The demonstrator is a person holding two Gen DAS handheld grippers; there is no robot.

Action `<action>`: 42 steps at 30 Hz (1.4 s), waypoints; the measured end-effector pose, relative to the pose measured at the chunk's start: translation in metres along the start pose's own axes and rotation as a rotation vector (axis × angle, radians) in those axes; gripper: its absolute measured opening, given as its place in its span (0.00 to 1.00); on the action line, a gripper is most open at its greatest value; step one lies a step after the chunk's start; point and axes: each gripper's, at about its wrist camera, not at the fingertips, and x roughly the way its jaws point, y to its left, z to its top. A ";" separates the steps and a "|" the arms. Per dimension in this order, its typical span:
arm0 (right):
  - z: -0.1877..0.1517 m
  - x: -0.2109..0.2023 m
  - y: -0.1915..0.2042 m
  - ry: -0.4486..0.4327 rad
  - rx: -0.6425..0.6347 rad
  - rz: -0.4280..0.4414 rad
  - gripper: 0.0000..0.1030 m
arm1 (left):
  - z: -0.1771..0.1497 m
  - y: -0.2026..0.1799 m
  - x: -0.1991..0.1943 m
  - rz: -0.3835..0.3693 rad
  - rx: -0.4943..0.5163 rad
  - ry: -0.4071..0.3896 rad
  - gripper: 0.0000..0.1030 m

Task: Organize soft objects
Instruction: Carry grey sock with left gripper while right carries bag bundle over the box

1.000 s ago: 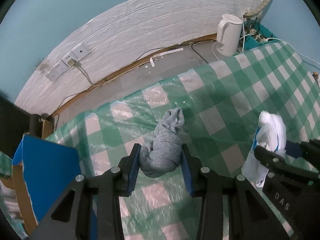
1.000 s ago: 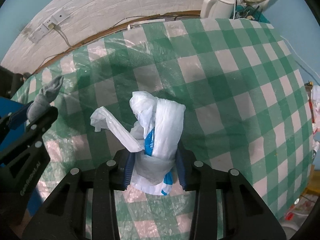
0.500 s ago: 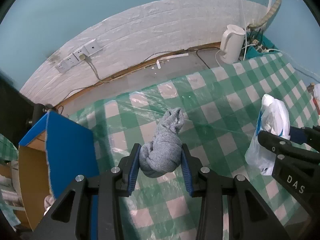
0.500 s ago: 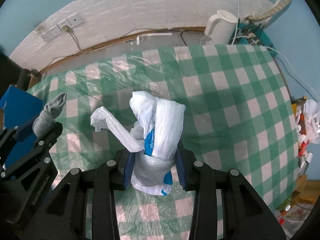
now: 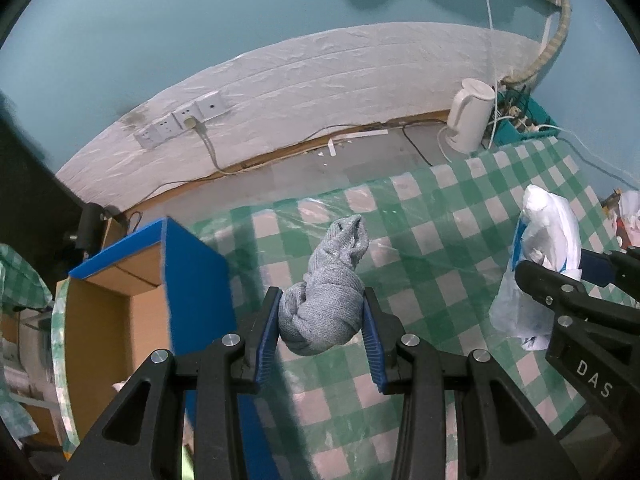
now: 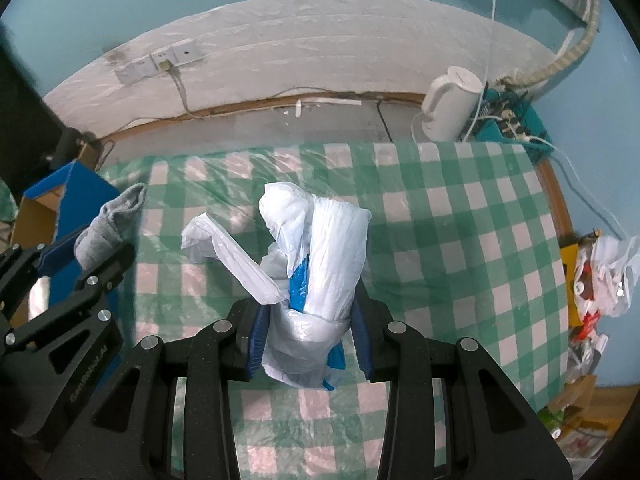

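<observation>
My left gripper (image 5: pixel 321 330) is shut on a balled grey sock (image 5: pixel 326 302), held in the air above the green checked table (image 5: pixel 440 264). The right wrist view shows the same sock (image 6: pixel 108 228) at the far left. My right gripper (image 6: pixel 310 338) is shut on a crumpled white and blue plastic bag (image 6: pixel 320 256), also lifted off the table. From the left wrist view that bag (image 5: pixel 544 256) hangs at the right. An open cardboard box with blue sides (image 5: pixel 192 276) stands below, left of the table.
A white kettle (image 5: pixel 468 120) sits on the floor by the wall, beside a teal basket of cables (image 5: pixel 520 124). Wall sockets (image 5: pixel 180 120) with a cord are on the white brick panel. A pile of bags and clutter (image 6: pixel 600 272) lies right of the table.
Both grippers have risen with their loads; the table looks smaller and farther below. The blue box has come further into the left wrist view.
</observation>
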 end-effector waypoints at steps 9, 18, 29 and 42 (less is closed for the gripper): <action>-0.001 -0.015 0.022 -0.022 -0.053 0.016 0.34 | -0.008 0.028 -0.020 0.006 -0.053 -0.015 0.38; -0.004 -0.026 0.039 -0.038 -0.082 0.028 0.34 | -0.018 0.045 -0.035 0.020 -0.073 -0.034 0.38; -0.005 -0.036 0.060 -0.057 -0.109 0.050 0.34 | -0.035 0.077 -0.039 0.027 -0.136 -0.020 0.38; -0.003 -0.041 0.084 -0.067 -0.147 0.070 0.34 | -0.059 0.114 -0.023 0.031 -0.189 0.035 0.38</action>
